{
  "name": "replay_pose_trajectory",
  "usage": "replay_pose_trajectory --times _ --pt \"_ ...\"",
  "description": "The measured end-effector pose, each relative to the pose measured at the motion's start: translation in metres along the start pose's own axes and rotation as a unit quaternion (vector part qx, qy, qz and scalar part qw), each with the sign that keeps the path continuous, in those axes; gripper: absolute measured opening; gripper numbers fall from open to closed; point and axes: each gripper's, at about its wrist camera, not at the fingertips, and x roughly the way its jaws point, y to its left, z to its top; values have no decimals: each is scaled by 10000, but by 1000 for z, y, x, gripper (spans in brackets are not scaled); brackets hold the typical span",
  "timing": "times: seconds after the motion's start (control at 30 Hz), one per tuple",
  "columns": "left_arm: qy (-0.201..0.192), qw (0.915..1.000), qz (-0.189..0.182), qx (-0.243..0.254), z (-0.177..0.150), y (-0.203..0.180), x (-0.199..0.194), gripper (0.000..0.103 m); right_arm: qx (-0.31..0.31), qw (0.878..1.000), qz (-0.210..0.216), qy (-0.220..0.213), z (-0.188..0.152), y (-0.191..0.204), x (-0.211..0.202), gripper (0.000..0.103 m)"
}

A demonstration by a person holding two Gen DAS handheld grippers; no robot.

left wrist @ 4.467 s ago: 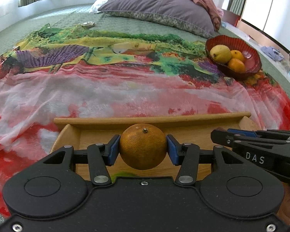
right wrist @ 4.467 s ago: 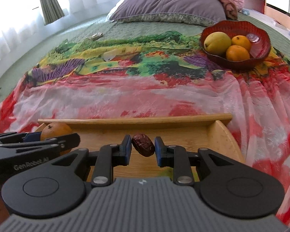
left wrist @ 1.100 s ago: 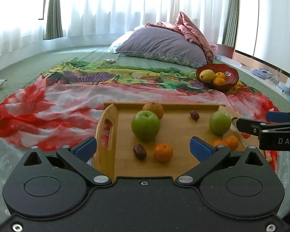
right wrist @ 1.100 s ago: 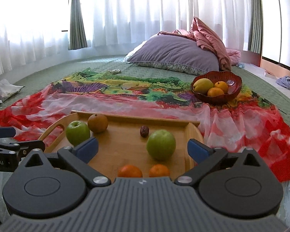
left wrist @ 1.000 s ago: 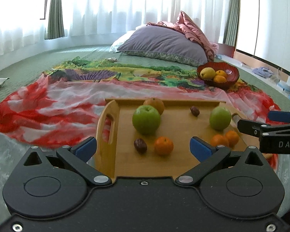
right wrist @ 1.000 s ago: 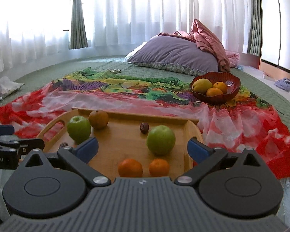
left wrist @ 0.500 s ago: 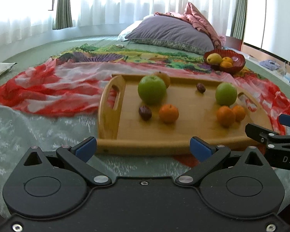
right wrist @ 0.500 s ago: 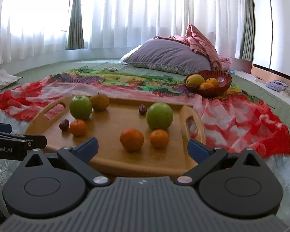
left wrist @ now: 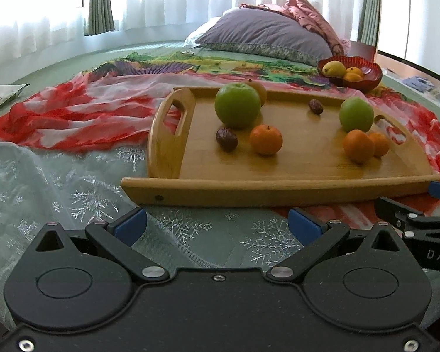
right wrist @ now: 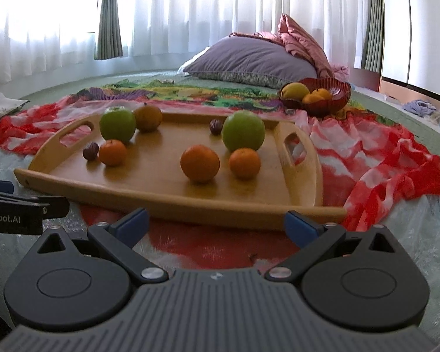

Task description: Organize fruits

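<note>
Both my grippers idle, jaws spread wide, nothing held: left gripper (left wrist: 217,224) and right gripper (right wrist: 215,223) sit low-centre of their frames, just short of the wooden tray (right wrist: 173,202). Tray mid-frame w/ fruit: two green apples (right wrist: 243,135), three mandarins (right wrist: 200,162), brownish orange (right wrist: 147,116), two dates (right wrist: 91,151). Red bowl (right wrist: 334,99) w/ more fruit upper right, on patterned cloth (right wrist: 381,158).

Home bedroom; bed with pillow (right wrist: 249,58); sheer curtains (right wrist: 220,14); rumpled quilt (right wrist: 302,41)
</note>
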Motion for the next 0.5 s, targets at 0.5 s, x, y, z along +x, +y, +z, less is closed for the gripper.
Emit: replay_pose_trajectory --times 0.5 --pt "65 9997 205 145 -5 -10 17 103 -70 9993 59 352 -9 2 20 103"
